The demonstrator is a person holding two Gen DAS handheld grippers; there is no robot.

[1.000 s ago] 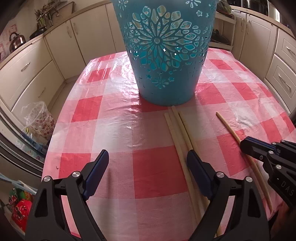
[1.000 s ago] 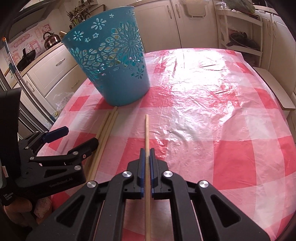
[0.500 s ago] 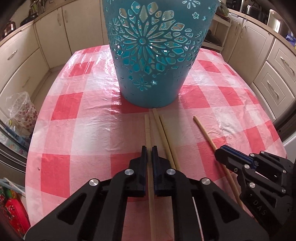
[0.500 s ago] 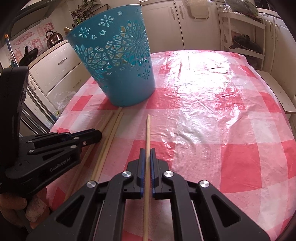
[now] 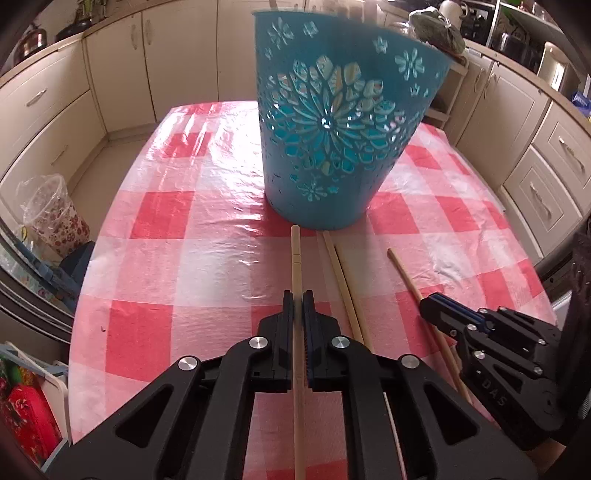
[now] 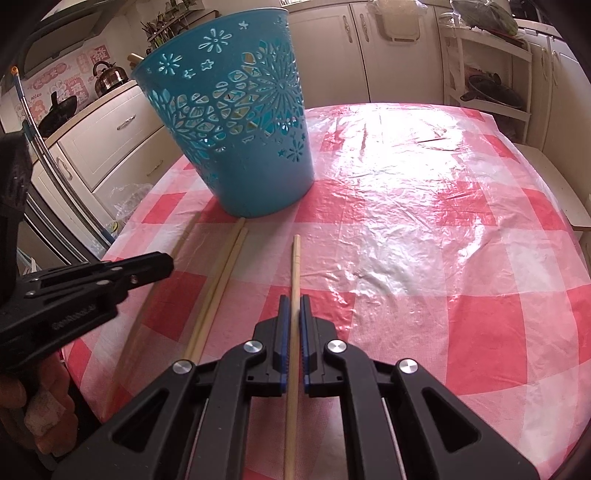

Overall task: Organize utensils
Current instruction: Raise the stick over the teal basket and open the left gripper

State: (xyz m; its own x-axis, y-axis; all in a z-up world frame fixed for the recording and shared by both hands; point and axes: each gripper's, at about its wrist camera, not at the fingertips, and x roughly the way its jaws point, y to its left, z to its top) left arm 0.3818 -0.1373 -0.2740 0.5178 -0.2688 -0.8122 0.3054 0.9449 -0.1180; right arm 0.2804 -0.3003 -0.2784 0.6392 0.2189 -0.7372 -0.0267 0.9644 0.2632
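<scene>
Left wrist view: left tongs [image 5: 298, 301] pinch one chopstick [image 5: 296, 254] near the bin [image 5: 340, 125], right tongs [image 6: 294, 304] pinch another [image 6: 294, 266]; next, probably lift both into it.

Daylight glaring off plastic tablecloth [image 6: 399, 155] at far end; fisheye bending cabinets [image 5: 122, 66] w/ dark corner vignetting; basket rim [image 5: 354, 33] blurring slightly.
</scene>
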